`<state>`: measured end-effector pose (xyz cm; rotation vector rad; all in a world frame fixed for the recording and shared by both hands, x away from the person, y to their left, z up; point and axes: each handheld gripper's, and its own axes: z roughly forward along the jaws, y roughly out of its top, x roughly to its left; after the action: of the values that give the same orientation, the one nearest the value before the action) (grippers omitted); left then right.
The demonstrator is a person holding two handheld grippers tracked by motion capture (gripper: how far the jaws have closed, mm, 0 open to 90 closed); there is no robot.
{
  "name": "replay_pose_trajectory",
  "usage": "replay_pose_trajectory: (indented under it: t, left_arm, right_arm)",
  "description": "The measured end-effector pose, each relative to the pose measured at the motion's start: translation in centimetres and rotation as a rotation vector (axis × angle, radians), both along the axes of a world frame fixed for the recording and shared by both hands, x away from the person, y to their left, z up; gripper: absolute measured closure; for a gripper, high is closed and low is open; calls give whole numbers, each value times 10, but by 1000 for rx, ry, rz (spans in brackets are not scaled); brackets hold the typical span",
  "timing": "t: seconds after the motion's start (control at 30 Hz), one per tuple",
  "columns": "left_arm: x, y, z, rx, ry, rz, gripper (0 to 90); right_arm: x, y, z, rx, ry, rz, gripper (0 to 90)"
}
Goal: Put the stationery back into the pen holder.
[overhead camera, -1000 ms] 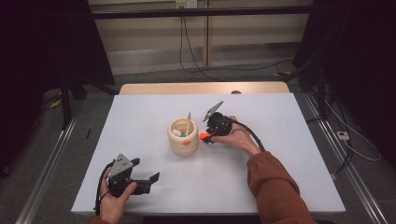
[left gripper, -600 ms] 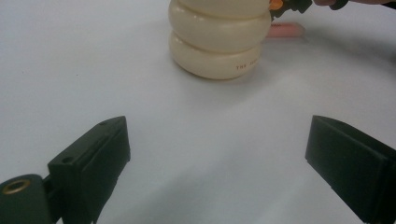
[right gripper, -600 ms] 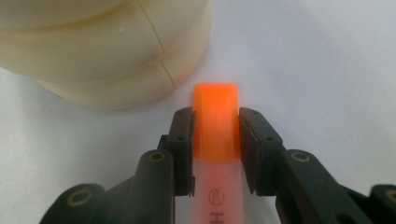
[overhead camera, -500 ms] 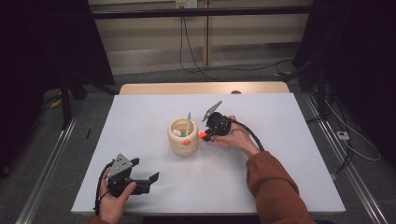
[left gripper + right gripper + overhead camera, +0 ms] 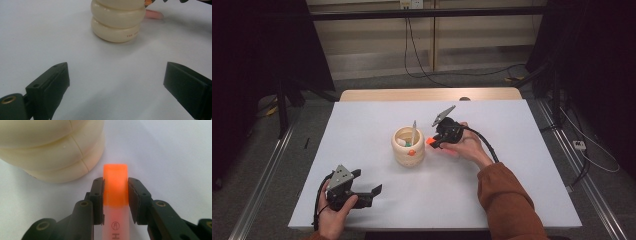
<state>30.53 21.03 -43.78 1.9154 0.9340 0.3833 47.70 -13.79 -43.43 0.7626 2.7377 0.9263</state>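
The right gripper [image 5: 435,141] sits mid-table with both jaws pressed against the sides of an orange marker [image 5: 115,184], whose orange cap end juts past the fingertips; the jaws have just been closing onto it. In the high view the marker [image 5: 430,141] lies just beside the cream holder [image 5: 408,148], a ribbed round pot. In the right gripper view the holder's wall [image 5: 57,155] rises immediately ahead and to the left of the cap, with a narrow strip of bare table between them.

The left gripper [image 5: 369,192] rests near the table's front edge, well apart from the holder. Its jaws stand wide, nothing between them; the left gripper view shows bare white surface ahead as far as the holder's base [image 5: 117,27].

Open room: the table [image 5: 522,175] is bare to the right of the right hand, across its far strip, and over the whole left half. The holder is the only obstruction near the marker. Inside it stand a pale stick-like item [image 5: 413,133] leaning above the rim, a white piece and a green piece, too small to identify.

Surface: matte white top with a wooden strip [image 5: 427,94] along the far edge. Surroundings: grey floor, cables [image 5: 432,75] trailing behind the table, dark curtains on both sides.
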Motion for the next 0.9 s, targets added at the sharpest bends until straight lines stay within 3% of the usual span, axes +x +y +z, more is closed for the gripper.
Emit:
replay_pose_trajectory:
  t: [0.33,0.53,0.9]
  left_arm:
    - [0,0,0,-1,1,2,64]
    - [0,0,0,-1,0,2,64]
    - [0,0,0,-5,4,2,64]
  right_arm:
    - [-2,-12,10,60,-13,-51,678]
    - [-4,-22,19,135,-42,-82,678]
    - [-7,-34,27,218,-89,-128,679]
